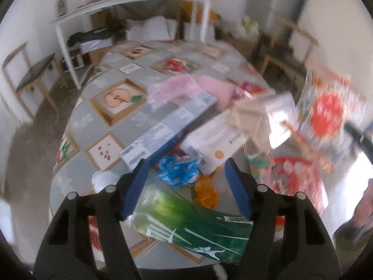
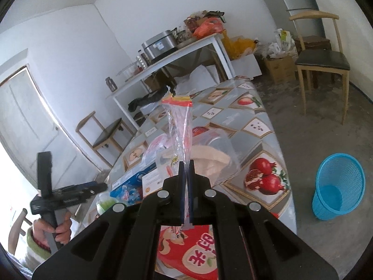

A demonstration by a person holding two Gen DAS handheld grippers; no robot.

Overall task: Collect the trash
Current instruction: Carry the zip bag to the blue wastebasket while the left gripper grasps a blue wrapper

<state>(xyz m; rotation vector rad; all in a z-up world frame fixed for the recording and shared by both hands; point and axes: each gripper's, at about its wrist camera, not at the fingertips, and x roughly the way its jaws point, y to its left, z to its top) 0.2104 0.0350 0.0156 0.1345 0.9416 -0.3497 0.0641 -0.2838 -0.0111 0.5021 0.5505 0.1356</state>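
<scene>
Right wrist view: our right gripper (image 2: 186, 182) clamps a clear plastic wrapper with red print (image 2: 180, 126), lifted above the table.
Near, the left gripper (image 1: 186, 186) hangs part-open, empty, over a green plastic bag (image 1: 200, 231) at lower centre. Farther, boxes crowd the fruit-print tablecloth (image 2: 261, 140). We judge the next move: carry the wrapper to the blue mesh bin (image 2: 338, 186) at right.

The right gripper (image 2: 186, 186) was clamped shut, raised and angled slightly downward. The left gripper (image 1: 186, 186) stood apart, pitched steeply downward, gripping nothing.
</scene>
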